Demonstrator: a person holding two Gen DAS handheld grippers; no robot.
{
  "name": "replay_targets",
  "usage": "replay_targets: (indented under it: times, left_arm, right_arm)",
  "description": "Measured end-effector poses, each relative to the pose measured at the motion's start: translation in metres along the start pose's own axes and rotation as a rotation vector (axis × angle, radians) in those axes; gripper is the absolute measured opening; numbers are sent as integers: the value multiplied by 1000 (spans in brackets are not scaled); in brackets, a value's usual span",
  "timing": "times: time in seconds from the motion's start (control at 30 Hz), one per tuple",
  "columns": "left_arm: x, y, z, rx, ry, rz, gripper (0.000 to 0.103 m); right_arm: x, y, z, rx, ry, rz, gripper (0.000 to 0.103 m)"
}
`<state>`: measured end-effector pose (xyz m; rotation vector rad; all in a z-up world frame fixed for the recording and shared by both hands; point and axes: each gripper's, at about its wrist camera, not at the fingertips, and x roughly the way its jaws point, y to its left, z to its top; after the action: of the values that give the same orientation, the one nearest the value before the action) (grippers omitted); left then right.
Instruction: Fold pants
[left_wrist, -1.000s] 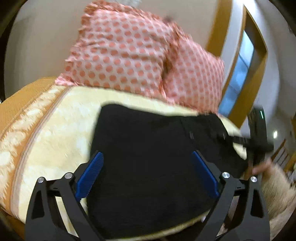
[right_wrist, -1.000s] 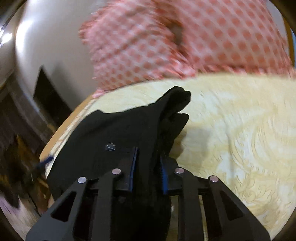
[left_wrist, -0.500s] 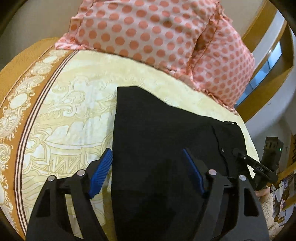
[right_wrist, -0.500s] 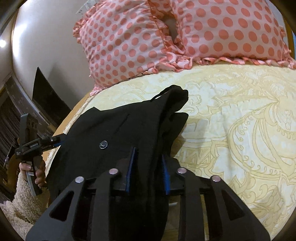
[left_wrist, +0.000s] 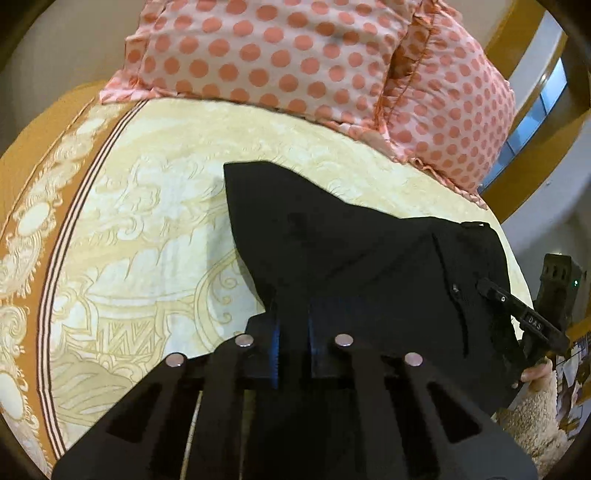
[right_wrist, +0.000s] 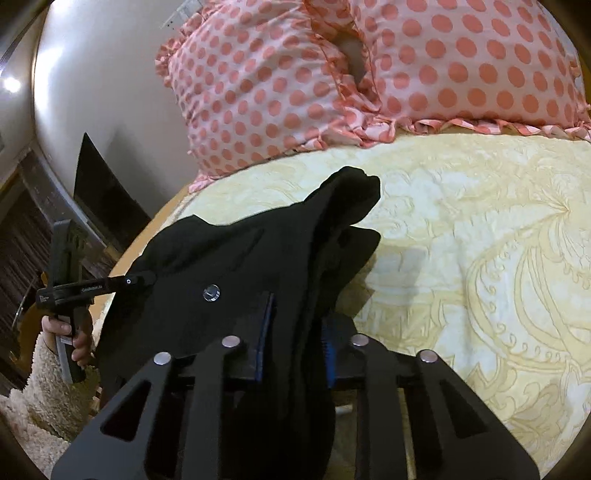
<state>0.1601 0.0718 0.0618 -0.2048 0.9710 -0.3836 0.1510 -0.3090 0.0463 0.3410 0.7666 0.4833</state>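
Black pants (left_wrist: 351, 251) lie on a yellow patterned bedspread (left_wrist: 147, 240), near the bed's front edge. My left gripper (left_wrist: 293, 328) is shut on the near edge of the pants at their left side. My right gripper (right_wrist: 295, 328) is shut on a bunched fold of the pants (right_wrist: 258, 258) at their right side, near a metal button (right_wrist: 211, 292). The right gripper also shows in the left wrist view (left_wrist: 517, 314), and the left gripper in the right wrist view (right_wrist: 136, 281). The far part of the pants lies flat toward the pillows.
Two pink polka-dot pillows (left_wrist: 295, 59) (right_wrist: 461, 66) stand at the head of the bed. An orange border (left_wrist: 40, 177) runs along the bedspread's left side. A wall (right_wrist: 92, 92) and dark furniture (right_wrist: 103, 195) lie beyond the bed's left edge.
My left gripper was open over the pants and has closed on their near edge. The right gripper has stayed shut on the bunched fold.
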Motion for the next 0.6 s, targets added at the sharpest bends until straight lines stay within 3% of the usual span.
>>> replay_targets:
  times: [0.23,0.43,0.6]
  left_arm:
    - [-5,-15,21,45,-43,10,9]
    - [10,-40,73,104,-119,44,9]
    - [48,-49,120,111,-151,58,10]
  right_arm:
    - [-2,4,29,-38,-15,-9,18]
    - [1,0,84,-111,-104,-93,16]
    - [15,-28,124,-110,-177,-170,16]
